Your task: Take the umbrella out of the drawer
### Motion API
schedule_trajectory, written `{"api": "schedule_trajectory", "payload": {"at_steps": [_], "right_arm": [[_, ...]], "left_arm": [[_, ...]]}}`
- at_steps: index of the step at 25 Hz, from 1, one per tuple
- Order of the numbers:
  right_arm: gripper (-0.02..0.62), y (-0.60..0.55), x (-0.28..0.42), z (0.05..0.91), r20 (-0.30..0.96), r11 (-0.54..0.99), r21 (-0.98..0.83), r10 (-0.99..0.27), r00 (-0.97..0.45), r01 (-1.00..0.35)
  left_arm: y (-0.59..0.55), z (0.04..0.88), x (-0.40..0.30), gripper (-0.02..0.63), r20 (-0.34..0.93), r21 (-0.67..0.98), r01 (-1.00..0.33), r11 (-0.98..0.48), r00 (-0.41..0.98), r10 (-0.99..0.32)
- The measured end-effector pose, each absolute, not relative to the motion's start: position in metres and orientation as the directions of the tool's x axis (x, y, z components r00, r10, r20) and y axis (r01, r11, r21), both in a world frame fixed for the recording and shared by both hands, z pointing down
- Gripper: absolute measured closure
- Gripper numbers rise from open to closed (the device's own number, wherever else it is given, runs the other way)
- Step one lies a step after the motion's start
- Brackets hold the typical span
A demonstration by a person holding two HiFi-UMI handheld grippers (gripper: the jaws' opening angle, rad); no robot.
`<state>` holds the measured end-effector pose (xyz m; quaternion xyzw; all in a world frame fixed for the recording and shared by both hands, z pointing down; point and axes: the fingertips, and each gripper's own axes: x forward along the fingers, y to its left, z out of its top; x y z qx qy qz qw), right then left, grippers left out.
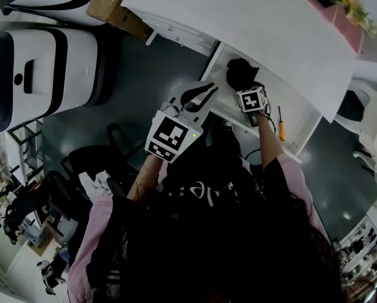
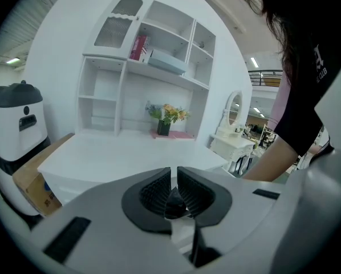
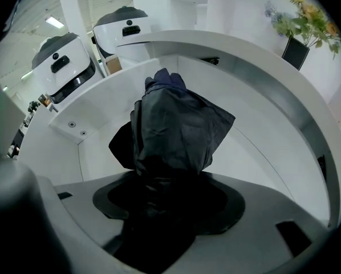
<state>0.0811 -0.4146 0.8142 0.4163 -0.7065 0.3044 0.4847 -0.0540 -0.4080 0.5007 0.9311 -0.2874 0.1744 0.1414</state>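
Note:
A black folded umbrella lies bunched in the open white drawer under the desk top. My right gripper points steeply down into the drawer over it. In the right gripper view the umbrella fills the space between the wide-standing jaws of the right gripper, and its dark fabric hides the pads. The drawer's curved wall runs behind it. My left gripper hangs outside the drawer at the drawer's near-left corner. In its own view the left gripper has its ribbed jaws together with nothing held.
An orange-handled screwdriver lies in the drawer to the right of my hand. The white desk top overhangs the drawer. Two white-and-black machines and a cardboard box stand left. Flowers sit under a white shelf unit.

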Motion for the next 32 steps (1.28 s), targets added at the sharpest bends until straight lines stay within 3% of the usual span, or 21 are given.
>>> {"api": "schedule_trajectory", "payload": {"at_steps": [11,32], "right_arm": [[0.316,-0.394,0.088,0.755,0.946,0.618,-0.005,-0.253,-0.204,-0.786],[0.316,-0.310,0.124,0.566,0.779,0.577,-0.022,-0.502,-0.375,-0.817]], "left_arm": [[-0.401,0.495,-0.047,0.561,0.407,0.146,-0.605,-0.782,0.758,-0.510],[-0.352,0.463,0.015,0.561,0.364,0.120,-0.664,-0.738,0.721,-0.589]]}}
